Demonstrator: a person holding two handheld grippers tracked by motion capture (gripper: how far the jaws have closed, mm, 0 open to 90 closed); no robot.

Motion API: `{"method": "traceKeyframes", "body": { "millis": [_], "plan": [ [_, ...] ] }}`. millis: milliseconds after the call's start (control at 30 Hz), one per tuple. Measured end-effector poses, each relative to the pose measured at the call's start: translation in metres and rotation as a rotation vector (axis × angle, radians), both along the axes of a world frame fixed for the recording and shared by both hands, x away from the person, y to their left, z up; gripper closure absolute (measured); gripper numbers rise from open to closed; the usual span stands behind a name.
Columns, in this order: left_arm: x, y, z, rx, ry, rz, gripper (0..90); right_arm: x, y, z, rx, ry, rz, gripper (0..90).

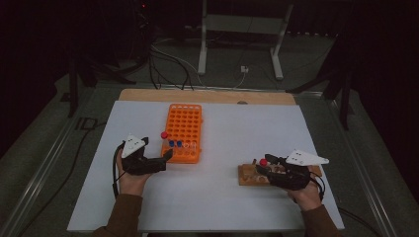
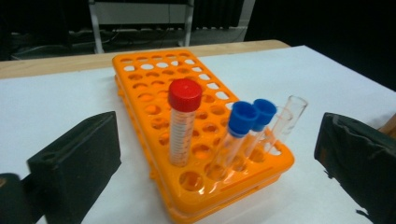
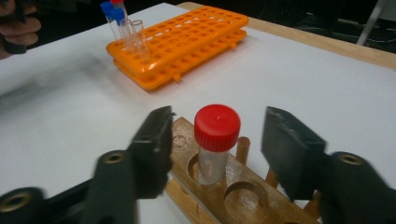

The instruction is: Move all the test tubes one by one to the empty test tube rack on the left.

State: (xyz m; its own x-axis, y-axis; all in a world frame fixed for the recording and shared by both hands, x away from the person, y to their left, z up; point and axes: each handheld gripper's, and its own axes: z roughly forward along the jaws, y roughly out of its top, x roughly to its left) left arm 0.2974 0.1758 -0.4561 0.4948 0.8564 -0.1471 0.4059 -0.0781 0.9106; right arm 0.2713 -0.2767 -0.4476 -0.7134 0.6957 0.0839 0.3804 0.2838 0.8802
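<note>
White table; red-capped vial stands between right tool jaws, untouched.

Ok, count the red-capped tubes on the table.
2: one red-capped tube stands in the orange rack, the other in the wooden holder between the right gripper jaws.

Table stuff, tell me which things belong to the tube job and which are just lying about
In the job:
- red-capped tube in the wooden holder, between the right claw jaws, not yet pressed
- orange rack
- red-capped tube in the rack, ahead of the open left claw
- two blue-capped tubes
- uncapped clear tube

Lying about:
- floor cables
- metal stand beyond the table
</note>
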Motion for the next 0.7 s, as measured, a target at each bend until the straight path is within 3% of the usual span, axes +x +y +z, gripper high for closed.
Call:
{"method": "traceKeyframes", "body": {
  "millis": [300, 533, 700],
  "plan": [
    [-0.009, -0.009, 0.000, 0.017, -0.006, -0.043, 0.9, 0.002, 0.005, -0.006, -0.039, 0.012, 0.015, 59.1],
    [-0.014, -0.016, -0.003, 0.049, -0.012, -0.067, 0.9, 0.002, 0.005, -0.006, -0.032, 0.013, 0.016, 68.2],
    [-0.016, -0.021, -0.003, 0.066, -0.018, -0.074, 1.1, 0.002, 0.004, -0.005, -0.034, 0.005, 0.023, 69.4]
  ]
}}
